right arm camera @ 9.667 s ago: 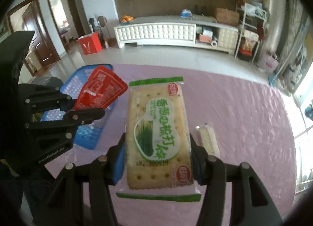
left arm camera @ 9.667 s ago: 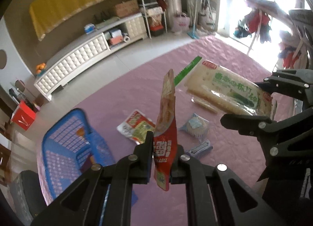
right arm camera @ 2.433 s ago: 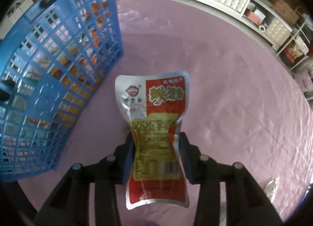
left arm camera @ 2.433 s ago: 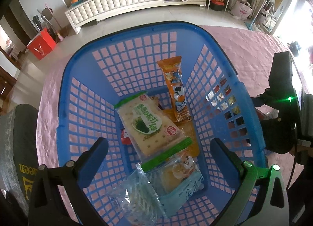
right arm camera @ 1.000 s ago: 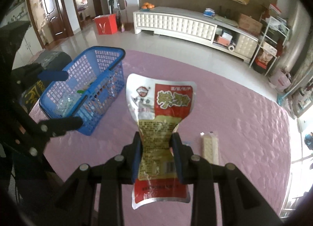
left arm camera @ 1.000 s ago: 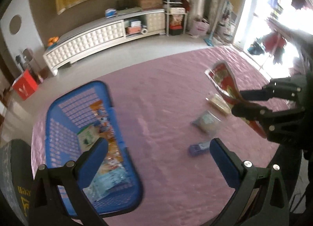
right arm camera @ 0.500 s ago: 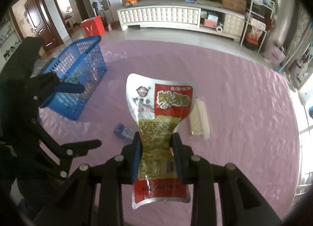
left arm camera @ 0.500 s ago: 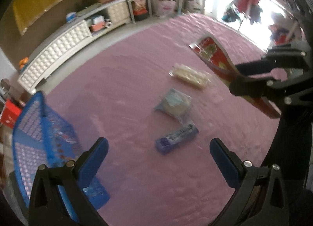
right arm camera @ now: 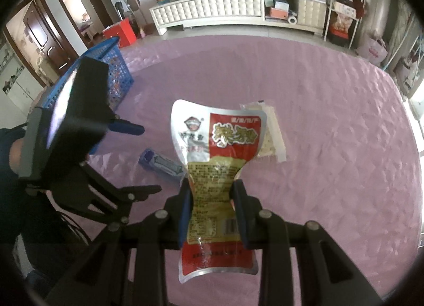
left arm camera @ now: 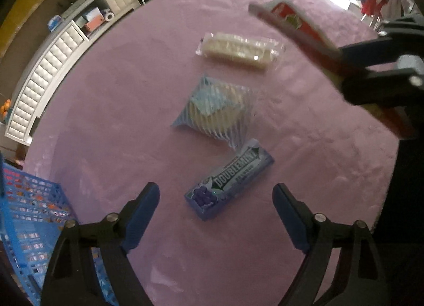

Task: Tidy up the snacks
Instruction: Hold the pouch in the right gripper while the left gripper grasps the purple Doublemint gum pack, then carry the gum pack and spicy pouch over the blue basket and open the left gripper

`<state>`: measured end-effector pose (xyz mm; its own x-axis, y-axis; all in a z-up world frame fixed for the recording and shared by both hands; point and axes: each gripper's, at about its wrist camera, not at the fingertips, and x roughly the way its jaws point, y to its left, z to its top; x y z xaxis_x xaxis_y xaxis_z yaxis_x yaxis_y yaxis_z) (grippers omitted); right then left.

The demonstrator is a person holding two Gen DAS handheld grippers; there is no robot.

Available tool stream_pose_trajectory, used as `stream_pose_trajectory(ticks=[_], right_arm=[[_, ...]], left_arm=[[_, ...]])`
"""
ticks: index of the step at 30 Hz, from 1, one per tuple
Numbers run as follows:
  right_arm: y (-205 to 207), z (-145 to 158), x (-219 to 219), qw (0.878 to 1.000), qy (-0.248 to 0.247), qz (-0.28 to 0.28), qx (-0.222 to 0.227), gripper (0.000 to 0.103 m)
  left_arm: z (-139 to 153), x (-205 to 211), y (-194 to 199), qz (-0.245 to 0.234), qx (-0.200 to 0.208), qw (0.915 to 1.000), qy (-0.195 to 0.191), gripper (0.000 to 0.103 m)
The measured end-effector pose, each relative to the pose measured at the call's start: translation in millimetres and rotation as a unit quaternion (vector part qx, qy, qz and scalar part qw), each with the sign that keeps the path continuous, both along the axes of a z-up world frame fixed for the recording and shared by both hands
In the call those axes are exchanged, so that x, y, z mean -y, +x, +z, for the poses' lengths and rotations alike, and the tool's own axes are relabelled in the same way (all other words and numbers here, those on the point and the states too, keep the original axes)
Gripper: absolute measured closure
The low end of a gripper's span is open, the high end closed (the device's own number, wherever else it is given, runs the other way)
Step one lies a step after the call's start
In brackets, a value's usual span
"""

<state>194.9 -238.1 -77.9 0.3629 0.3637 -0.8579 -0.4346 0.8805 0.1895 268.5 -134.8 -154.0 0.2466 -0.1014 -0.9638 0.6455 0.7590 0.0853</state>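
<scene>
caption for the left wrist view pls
Open left gripper above purple gum pack, two wrapped snacks beyond on pink tablecloth.

I see a matt pink quilted cloth on the worktop (left arm camera: 111,110). The gum pack (left arm camera: 230,179) is glossy purple wrapper. The wafer pack (left arm camera: 239,49) and cake pack (left arm camera: 217,112) sit in clear, crinkly plastic film. The red pouch (right arm camera: 216,163) in my right gripper (right arm camera: 213,210) is shiny foil. The basket (left arm camera: 29,226) is blue moulded plastic lattice. Both grippers are matt black plastic, blue pads (left arm camera: 140,213).
</scene>
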Motion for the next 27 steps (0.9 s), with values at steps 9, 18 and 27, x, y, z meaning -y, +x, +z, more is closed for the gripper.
stream_pose_trajectory(ticks=[9, 18, 27], right_arm=[[9.3, -6.2, 3.3, 1.0, 0.006, -0.007, -0.01, 0.068], [4.7, -5.5, -1.8, 1.0, 0.004, -0.002, -0.007, 0.068], [-8.5, 20.9, -8.5, 1.0, -0.011, 0.007, 0.022, 0.068]], left_arm=[[-21.0, 8.8, 19.1, -0.013, -0.041, 0.999, -0.005, 0.043], [-16.9, 7.3, 17.1, 0.001, -0.047, 0.9987, -0.021, 0.068], [20.1, -1.7, -15.6, 0.028, -0.003, 0.9981, -0.056, 0.075]])
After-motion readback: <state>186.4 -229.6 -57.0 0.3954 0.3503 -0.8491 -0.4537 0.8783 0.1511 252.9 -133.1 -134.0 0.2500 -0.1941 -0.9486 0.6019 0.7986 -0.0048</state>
